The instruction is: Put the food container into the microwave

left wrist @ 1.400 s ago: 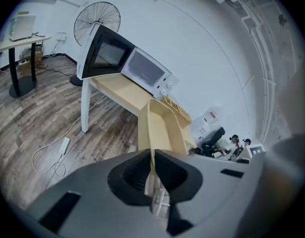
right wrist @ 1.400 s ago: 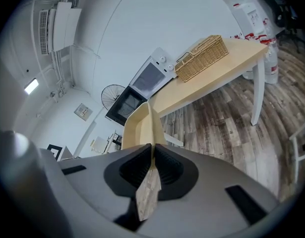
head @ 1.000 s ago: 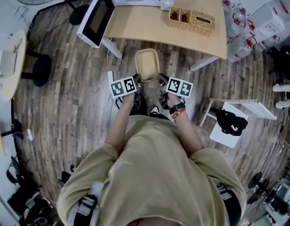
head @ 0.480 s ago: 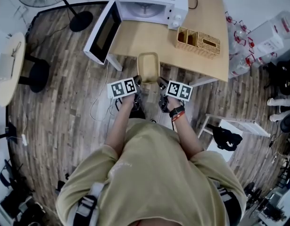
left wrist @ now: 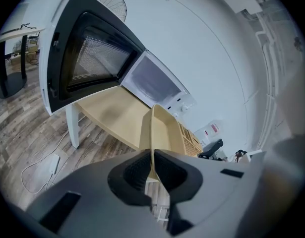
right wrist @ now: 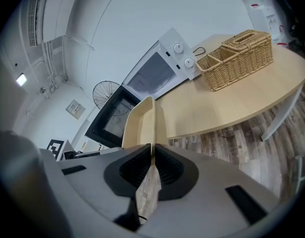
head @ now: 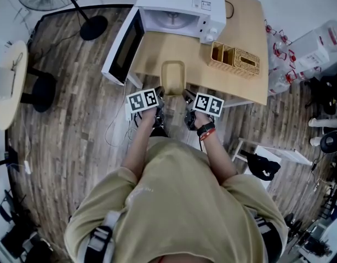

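Container [head: 172,76] is hanging in the air over the desk's [head: 157,48] near edge in the head view, with its long axis pointing away from the person. The microwave [head: 179,10] is sitting further on, at the desk's far side, and its door [head: 121,45] is standing wide open to the left. The left hand-held gripper [head: 160,91] and the right hand-held gripper [head: 186,93] are flanking the container's near end, both equally close. In the left gripper view the jaws are pinching the container's left rim, and the open cavity is lying ahead beyond bare desk top. In the right gripper view the jaws are pinching the right rim. A basket [right wrist: 236,58] is standing off to the right, and I judge it to be clear of the path
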Tool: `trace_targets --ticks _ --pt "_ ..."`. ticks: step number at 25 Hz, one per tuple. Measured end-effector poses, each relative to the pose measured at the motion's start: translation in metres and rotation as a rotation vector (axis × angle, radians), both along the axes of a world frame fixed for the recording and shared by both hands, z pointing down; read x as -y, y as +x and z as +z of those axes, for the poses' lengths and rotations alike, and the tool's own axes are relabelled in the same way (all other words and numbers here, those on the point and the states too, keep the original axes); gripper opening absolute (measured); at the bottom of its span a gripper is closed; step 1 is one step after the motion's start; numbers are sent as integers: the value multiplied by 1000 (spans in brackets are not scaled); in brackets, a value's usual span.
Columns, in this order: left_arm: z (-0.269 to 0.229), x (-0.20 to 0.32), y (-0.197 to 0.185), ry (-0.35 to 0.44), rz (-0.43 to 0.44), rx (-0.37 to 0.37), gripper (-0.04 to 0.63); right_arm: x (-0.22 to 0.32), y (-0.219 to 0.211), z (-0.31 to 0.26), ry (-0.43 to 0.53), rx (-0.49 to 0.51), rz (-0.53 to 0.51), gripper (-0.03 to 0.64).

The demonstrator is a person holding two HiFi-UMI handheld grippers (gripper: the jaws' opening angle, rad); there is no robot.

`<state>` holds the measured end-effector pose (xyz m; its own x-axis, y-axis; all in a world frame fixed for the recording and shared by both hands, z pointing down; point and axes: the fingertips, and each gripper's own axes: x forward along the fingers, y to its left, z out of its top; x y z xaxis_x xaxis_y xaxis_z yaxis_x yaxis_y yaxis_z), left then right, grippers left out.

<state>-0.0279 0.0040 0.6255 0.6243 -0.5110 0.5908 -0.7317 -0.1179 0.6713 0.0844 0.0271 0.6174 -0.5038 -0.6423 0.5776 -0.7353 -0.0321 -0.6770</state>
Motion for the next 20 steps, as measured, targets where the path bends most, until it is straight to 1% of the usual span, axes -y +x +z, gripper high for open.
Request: trace_targets --ticks 10,20 --pt "0 46 -9 -3 27 -4 40 44 -9 -1 -4 3 33 44" --pt "2 91 -30 7 56 18 40 90 -30 -2 8 22 65 44"
